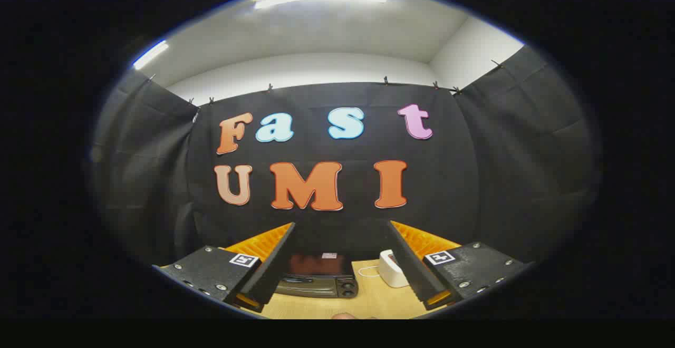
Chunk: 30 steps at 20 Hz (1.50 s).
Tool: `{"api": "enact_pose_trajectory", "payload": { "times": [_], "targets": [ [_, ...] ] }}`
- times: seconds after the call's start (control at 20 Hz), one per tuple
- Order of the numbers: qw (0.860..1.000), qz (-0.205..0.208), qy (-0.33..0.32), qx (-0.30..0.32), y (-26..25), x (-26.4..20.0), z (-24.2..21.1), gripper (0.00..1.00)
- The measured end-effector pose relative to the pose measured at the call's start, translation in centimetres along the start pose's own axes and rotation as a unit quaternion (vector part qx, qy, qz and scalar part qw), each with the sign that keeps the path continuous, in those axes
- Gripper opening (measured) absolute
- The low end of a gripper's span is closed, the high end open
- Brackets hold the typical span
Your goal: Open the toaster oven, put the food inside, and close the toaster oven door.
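While the tool [340, 263] hangs well above the bench [369, 300] with its two fingers spread wide and nothing between them, the task looks to be at its very start — no step is yet in hand beyond the approach. Nearest the camera, a small rounded pale-brown thing [345, 316] peeps up between the fingers; it may be the food, but too little of it shows to tell. Beyond it, framed between the fingers, stands the toaster oven [316, 277], dark, with a glass door that seems closed, a long handle across the front and two round knobs on its right end. Just beside it on the right sits a small white device [393, 269] with a thin white cord [367, 271] looping toward the oven. Behind all this rises the black cloth wall [474, 179], with orange ridged panels [263, 242] at its foot on both sides. As I judge it, the step in hand is opening the oven, and the next move calls for lowering and advancing the tool until the handle lies between the fingers, closing on it squarely, then swinging the door open along its hinge — minding the white device close by.
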<state>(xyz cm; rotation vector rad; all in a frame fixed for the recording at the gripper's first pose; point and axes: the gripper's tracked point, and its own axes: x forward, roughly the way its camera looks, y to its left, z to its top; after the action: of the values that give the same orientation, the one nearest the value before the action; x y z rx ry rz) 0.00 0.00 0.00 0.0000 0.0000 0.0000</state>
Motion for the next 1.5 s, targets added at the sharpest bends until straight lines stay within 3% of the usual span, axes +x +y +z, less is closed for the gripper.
{"api": "enact_pose_trajectory", "payload": {
  "times": [0.3,0.75,1.15,1.5],
  "targets": [
    [1.000,0.023,-0.002,-0.003,2.8,1.1,0.1,0.99],
    [1.000,0.027,0.011,-0.003,6.3,2.8,-0.9,0.99],
    [0.994,0.006,0.106,-0.009,10.6,4.8,-8.7,0.99],
    [0.978,0.000,0.207,0.000,14.1,8.4,-17.9,0.99]
  ]
}}
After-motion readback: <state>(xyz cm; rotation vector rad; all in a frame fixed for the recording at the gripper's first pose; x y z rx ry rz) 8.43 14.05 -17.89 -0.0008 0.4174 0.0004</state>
